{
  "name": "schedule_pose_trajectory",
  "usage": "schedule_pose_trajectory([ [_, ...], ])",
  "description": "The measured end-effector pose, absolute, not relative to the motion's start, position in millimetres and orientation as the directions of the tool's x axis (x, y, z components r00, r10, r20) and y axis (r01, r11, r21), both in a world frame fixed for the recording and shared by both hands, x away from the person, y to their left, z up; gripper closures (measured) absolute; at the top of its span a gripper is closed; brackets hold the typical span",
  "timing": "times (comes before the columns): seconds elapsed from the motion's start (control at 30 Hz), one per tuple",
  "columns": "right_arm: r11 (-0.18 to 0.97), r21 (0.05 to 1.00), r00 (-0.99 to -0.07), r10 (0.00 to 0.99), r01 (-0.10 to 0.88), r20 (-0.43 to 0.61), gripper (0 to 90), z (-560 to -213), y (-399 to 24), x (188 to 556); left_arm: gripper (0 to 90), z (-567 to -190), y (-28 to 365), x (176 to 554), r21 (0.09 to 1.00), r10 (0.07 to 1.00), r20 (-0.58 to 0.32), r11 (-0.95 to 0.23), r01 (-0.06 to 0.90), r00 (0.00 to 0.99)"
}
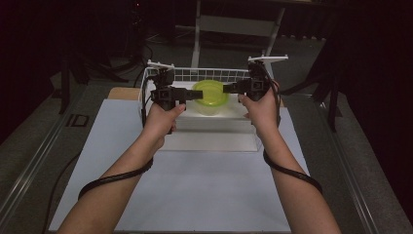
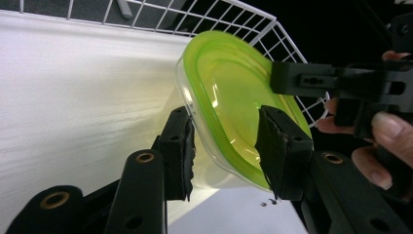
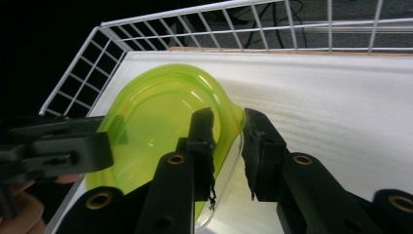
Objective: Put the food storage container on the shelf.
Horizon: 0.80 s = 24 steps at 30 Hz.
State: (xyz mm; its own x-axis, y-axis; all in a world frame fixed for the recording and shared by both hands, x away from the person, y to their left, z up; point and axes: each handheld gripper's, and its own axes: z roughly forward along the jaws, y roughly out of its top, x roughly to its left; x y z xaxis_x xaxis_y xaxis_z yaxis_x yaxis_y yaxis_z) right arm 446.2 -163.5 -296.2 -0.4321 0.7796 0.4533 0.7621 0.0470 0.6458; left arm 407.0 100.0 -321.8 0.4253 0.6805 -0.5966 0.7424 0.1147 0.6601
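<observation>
My left gripper (image 2: 224,146) has its two black jaws set apart around the near rim of the clear plastic container with the lime-green lid (image 2: 234,102). One pad (image 2: 182,146) sits against the clear wall under the lid's edge and the other pad (image 2: 275,146) lies on the green lid; I cannot tell whether they press. My right gripper (image 3: 229,151) straddles the container's opposite rim. One of its pads (image 3: 202,146) rests on the lid (image 3: 156,131), and the other pad (image 3: 260,151) stands just outside the rim, with a slim gap showing between it and the edge, so these jaws are parted rather than clamped.

From above, the container (image 1: 209,95) sits between my left gripper (image 1: 190,95) and my right gripper (image 1: 229,87), each reaching in level from its own side. Around the container stands a white wire basket (image 1: 204,73), whose grid walls rise behind and beside it. The container rests on a white sheet (image 2: 73,97) inside that basket. In front of the container, the pale tabletop (image 1: 195,190) stretches toward me.
</observation>
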Motion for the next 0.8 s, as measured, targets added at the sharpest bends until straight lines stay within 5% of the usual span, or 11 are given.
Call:
schedule_pose_trajectory([
  [0.43,0.057,0.680,-0.474,0.759,0.731,0.447,54.8,-287.5,-167.5,445.4,38.7,-320.8,109.3,406.2,0.675,0.683,-0.599,0.149,0.723,0.419],
  [0.8,0.079,0.742,-0.541,0.735,0.666,0.408,52.6,-273.4,-170.3,419.3,26.9,-305.7,124.1,385.2,0.756,0.727,-0.522,0.151,0.638,0.447],
])
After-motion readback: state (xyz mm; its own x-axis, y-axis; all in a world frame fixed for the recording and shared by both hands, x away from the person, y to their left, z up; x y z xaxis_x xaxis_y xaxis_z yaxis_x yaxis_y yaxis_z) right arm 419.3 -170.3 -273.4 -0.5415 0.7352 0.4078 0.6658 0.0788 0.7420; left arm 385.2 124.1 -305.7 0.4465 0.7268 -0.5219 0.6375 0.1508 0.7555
